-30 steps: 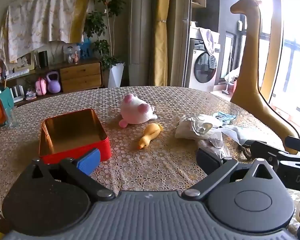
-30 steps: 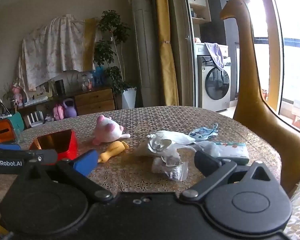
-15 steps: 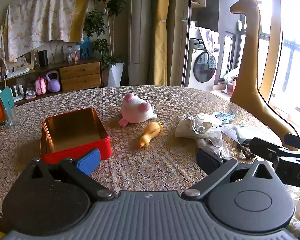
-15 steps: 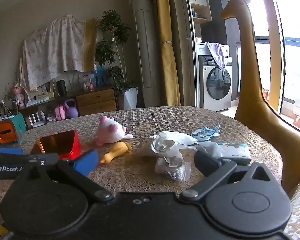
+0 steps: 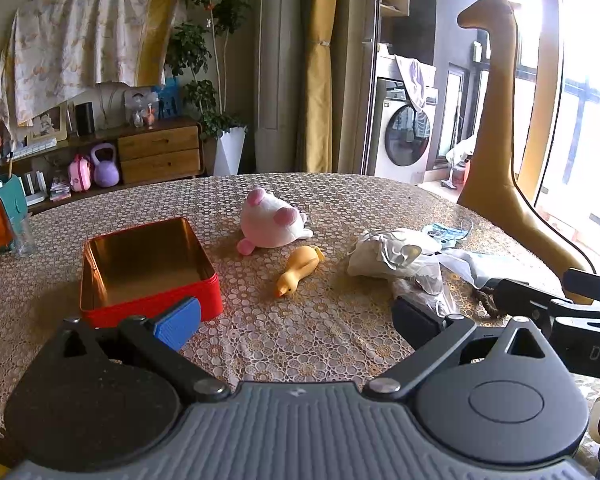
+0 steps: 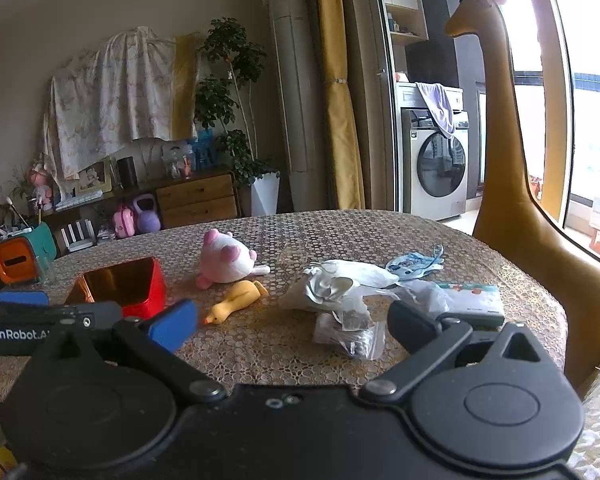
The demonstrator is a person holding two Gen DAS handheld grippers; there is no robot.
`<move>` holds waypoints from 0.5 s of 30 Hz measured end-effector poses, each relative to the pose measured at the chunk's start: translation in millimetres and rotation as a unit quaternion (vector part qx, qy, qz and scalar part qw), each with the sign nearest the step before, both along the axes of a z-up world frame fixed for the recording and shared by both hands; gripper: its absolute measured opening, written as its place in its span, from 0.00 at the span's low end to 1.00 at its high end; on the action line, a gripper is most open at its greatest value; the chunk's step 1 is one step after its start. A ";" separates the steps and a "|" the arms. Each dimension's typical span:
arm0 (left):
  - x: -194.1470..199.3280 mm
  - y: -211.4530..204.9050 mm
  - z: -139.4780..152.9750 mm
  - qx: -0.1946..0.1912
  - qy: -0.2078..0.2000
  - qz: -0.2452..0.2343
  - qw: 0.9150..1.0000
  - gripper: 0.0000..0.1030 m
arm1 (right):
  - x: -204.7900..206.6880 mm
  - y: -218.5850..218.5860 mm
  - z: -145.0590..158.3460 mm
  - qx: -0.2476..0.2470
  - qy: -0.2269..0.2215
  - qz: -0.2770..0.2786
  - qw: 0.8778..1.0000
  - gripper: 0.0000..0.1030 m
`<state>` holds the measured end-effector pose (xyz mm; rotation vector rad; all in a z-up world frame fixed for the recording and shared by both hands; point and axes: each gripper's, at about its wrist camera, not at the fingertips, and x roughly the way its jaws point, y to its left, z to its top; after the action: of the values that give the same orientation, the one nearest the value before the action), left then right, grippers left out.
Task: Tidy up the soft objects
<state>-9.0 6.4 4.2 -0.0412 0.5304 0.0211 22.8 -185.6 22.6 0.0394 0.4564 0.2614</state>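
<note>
Nearest to us, the left hand-held gripper (image 5: 296, 320) hangs above the desk's edge with its fingers spread wide and nothing between them; the right hand-held gripper (image 6: 290, 326) is likewise spread and holds nothing. We see both above the round desk covered in a patterned lace cloth (image 5: 300, 344). Just past the left gripper's blue fingertip (image 5: 177, 322) sits the open red square tin with a gold interior (image 5: 144, 266), which has nothing in it. Toward the right, a crumpled clear plastic bag (image 6: 350, 334) lies near the right gripper, with a rumpled white cloth bundle (image 6: 336, 286) just behind it. In the middle of the desk the small yellow rubber duck (image 5: 298, 270) lies on its side, its beak pointing toward us, apart from the tin. Just beyond it the white plush toy with pink ears (image 5: 272, 222) lies tipped over. Further right rests a flat tissue pack (image 6: 474, 300). Past the desk's far right edge stands a tall tan giraffe figure (image 5: 496, 120).
</note>
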 end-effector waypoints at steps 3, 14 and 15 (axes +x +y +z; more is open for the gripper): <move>0.1 -0.4 0.2 0.001 0.000 0.000 1.000 1.00 | 0.2 -0.6 0.0 0.001 -0.001 0.000 1.000 0.98; -1.5 -2.8 1.1 0.004 -0.001 -0.004 1.000 1.00 | -1.9 -2.6 0.6 0.006 -0.001 0.000 1.000 0.98; -2.0 -3.2 1.6 0.004 -0.002 -0.004 1.000 1.00 | -2.1 -2.7 0.7 0.006 -0.001 -0.001 1.000 0.98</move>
<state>-11.0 3.2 5.9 -0.0309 0.5273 0.0159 20.7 -188.3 23.2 0.0511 0.4519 0.2630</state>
